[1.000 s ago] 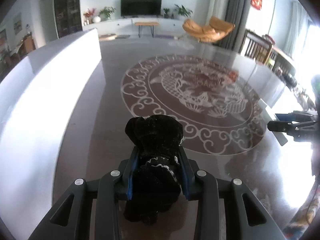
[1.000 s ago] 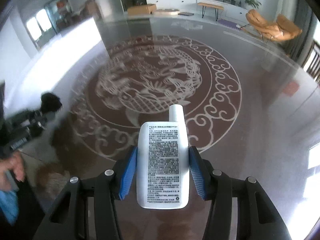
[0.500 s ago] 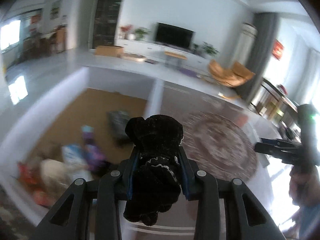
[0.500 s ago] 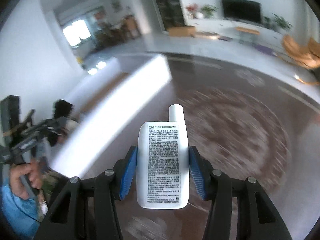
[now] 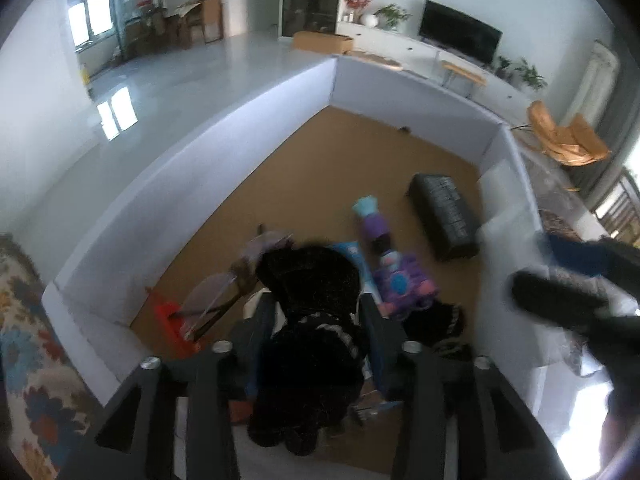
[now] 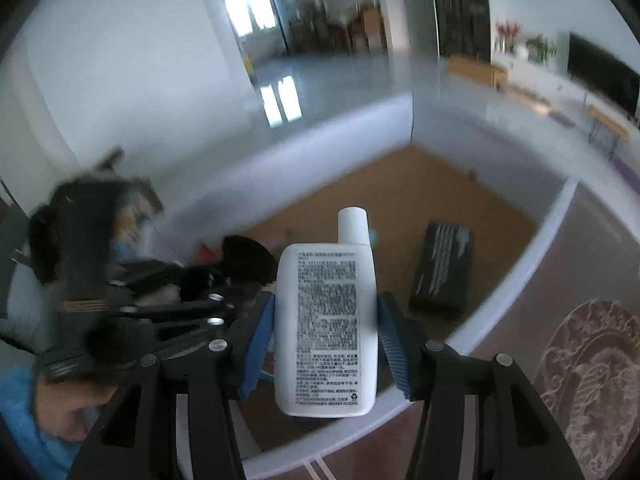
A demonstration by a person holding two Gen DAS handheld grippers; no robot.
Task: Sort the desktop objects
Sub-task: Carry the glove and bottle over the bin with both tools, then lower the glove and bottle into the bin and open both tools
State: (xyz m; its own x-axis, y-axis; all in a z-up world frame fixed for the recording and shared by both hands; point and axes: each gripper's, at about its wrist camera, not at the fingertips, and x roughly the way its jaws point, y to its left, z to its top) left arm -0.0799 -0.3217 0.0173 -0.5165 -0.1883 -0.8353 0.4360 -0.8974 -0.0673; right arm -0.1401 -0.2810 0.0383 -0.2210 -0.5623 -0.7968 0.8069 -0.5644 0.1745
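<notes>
Black plush toy (image 5: pixel 312 320) seen between jaws of left gripper (image 5: pixel 316 344), over white-walled box (image 5: pixel 224 160); jaws opening, gaps beside toy. Judged light, soft, squashy; best pinched at middle. White bottle (image 6: pixel 326 328), flat, rigid, smooth plastic, printed label, seen between blue ribbed pads of right gripper (image 6: pixel 326 344); jaws opening too. Likely slippery; flat sides best gripped. Box floor brown, cardboard-like; black case (image 5: pixel 444 216) and purple toy (image 5: pixel 400 280) inside.

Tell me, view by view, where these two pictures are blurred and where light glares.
Left wrist view: the right gripper at the frame's right is smeared, the black plush toy soft-edged, window glare on the floor. Right wrist view: the left gripper side is streaked; the white bottle stays sharp; the fisheye bends the white box wall.
</notes>
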